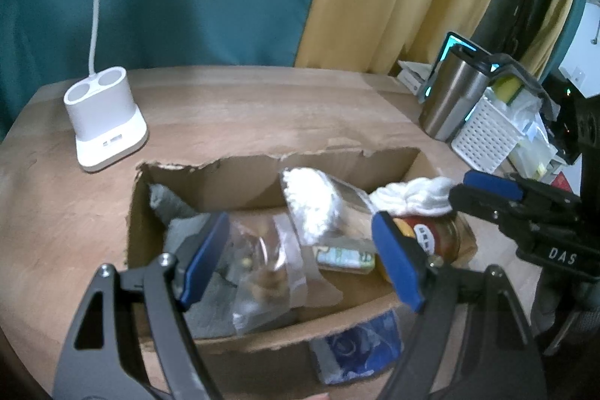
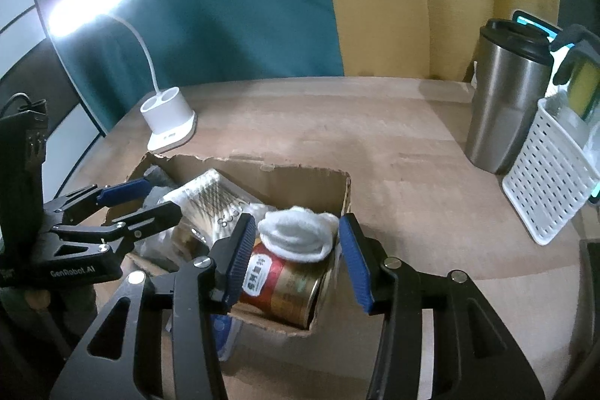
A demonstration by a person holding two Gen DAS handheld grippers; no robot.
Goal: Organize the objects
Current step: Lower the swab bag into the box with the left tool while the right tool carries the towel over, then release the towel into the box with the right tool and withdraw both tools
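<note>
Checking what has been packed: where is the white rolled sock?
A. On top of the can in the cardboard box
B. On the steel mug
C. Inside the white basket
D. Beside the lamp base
A: the sock rests on the can inside the torn cardboard box.

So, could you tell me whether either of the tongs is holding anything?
Nothing is held: left tongs and right tongs both stand open above the cardboard box.

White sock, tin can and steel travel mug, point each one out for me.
White sock [image 2: 298,235], right wrist view, middle of the bundle.
Tin can [image 2: 285,283], right wrist view, its labelled side.
Steel travel mug [image 2: 502,111], right wrist view, bare metal body.
</note>
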